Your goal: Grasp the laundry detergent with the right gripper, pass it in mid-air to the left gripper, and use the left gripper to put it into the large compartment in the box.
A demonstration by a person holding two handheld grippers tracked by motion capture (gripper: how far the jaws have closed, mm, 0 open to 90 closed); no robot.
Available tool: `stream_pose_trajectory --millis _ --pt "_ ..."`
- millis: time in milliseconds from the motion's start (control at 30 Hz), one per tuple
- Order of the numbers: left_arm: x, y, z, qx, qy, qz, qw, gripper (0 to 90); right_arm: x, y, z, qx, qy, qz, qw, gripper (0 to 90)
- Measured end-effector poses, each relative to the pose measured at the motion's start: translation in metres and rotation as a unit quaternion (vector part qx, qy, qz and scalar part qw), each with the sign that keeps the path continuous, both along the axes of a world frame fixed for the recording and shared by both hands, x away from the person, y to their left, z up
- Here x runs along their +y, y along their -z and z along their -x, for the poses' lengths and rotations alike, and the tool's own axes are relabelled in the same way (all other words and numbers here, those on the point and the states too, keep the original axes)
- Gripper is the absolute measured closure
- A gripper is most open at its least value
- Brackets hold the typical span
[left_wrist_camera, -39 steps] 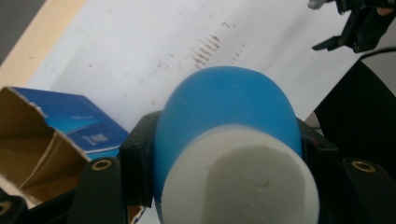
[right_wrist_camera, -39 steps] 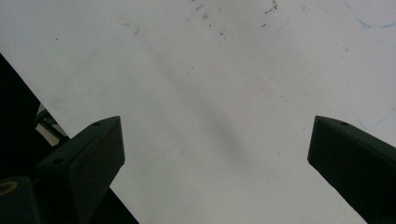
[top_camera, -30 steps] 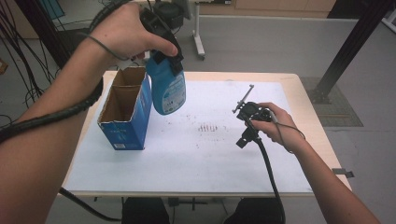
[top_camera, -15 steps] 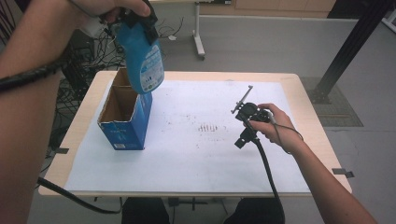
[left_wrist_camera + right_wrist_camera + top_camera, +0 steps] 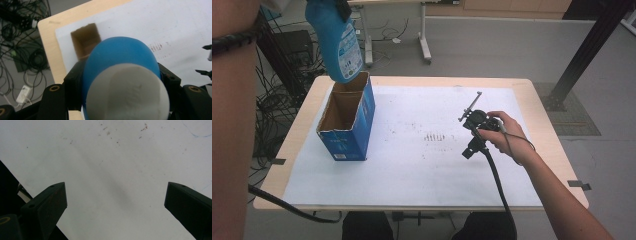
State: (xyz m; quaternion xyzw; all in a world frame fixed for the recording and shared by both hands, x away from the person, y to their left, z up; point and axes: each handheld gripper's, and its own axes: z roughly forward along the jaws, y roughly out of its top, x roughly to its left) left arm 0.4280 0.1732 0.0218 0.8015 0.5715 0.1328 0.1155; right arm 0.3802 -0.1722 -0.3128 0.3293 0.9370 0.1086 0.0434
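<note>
A blue bottle [image 5: 337,42] with a white label hangs in the air at the upper left, its bottom end just over the far end of an open blue cardboard box [image 5: 346,120]. My left gripper [image 5: 120,72] is shut on the bottle, whose white cap [image 5: 127,92] faces the camera, with the box's brown opening [image 5: 86,40] beyond it. At the right of the table, a hand holds my right gripper [image 5: 470,107] low over the white sheet. Its jaws stand wide open in the right gripper view [image 5: 115,202], with nothing between them.
The wooden table [image 5: 542,100] is covered by a white paper sheet [image 5: 412,170] with faint marks at its middle. Cables [image 5: 277,85] lie on the floor to the left. A black post [image 5: 587,50] and another table's legs [image 5: 424,40] stand behind.
My left gripper has carried the blue bottle up and to the left, from beside the box to above its far end. The right gripper has stayed still.
</note>
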Motion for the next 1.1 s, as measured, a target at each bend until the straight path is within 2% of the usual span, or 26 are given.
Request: stream_pose_trajectory --millis 100,200,433,900,1100 --pt "0.005 0.006 -0.005 0.002 -0.02 -0.005 0.9998 37.6 0.0 0.0 0.0 -0.001 -0.001 0.001 1.0 4.5" --pt "0.01 0.013 -0.008 0.004 -0.031 0.001 0.9995 37.7 -0.001 -0.001 0.0 -0.003 0.0 -0.001 1.0 4.5" --pt "0.017 0.031 -0.012 0.011 -0.044 0.01 0.9989 37.7 0.0 0.0 0.001 -0.002 -0.002 -0.007 1.0 4.5" --pt "0.024 0.076 -0.02 0.038 -0.064 0.008 0.9972 37.7 0.002 -0.002 0.004 -0.004 -0.004 -0.01 0.9999 4.9" --pt "0.03 0.095 -0.023 0.044 -0.075 0.006 0.9962 37.7 0.001 -0.003 0.005 -0.005 -0.003 -0.011 0.9999 5.0"
